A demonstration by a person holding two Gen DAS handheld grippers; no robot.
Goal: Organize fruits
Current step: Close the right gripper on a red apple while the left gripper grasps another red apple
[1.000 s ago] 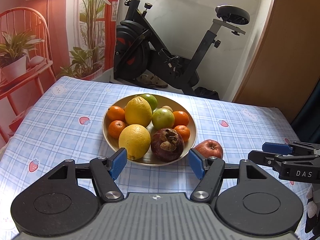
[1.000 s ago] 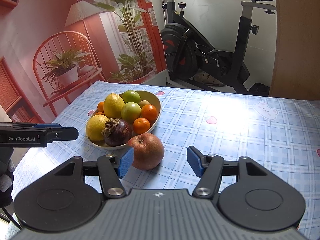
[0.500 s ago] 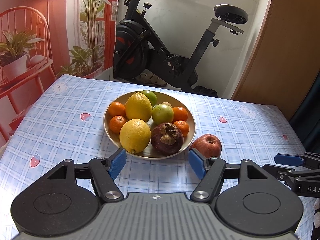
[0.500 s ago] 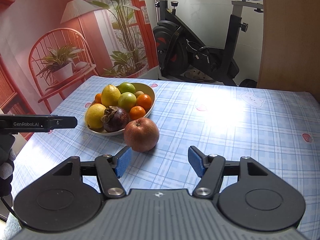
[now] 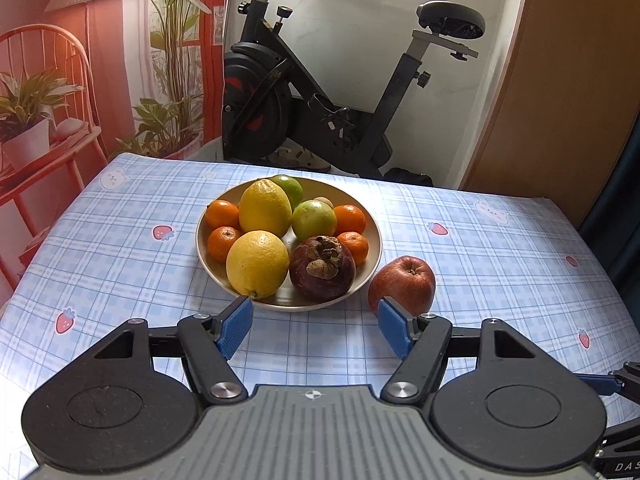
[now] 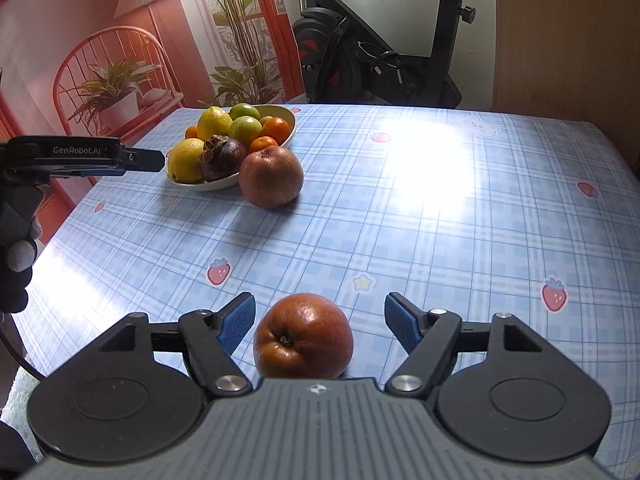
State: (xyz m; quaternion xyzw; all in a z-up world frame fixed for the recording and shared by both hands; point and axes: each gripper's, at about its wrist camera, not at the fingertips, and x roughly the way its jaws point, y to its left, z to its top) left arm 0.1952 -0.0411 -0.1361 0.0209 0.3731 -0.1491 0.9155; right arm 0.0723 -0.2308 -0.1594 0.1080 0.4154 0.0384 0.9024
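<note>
Red-brown and round, a second apple (image 6: 303, 337) lies on the counter (image 6: 440, 220) between the jaws of the right gripper (image 6: 320, 322). These jaws are opening and the blue pads do not touch the fruit on either side; it sits a little toward the left pad. The other apple (image 6: 271, 176) rests on the cloth just beside the bowl (image 6: 289, 119), at about 4 o'clock from the bowl's centre in the left wrist view. The bowl is already full: lemons (image 5: 258, 264), tangerines, green fruits and a dark mangosteen (image 5: 322, 267).

The left gripper (image 5: 316, 326) hangs before the bowl with jaws half open and nothing in them.

The risks, as a judgement: the near apple is smooth and can roll if one pad reaches it first, because it is not centred. If the grip closes too high, the fruit may slip out. Placing it on the heaped bowl may push a tangerine (image 5: 353, 246) over the low rim. The loose apple at the rim may also be knocked and roll on the slick checked cloth.
</note>
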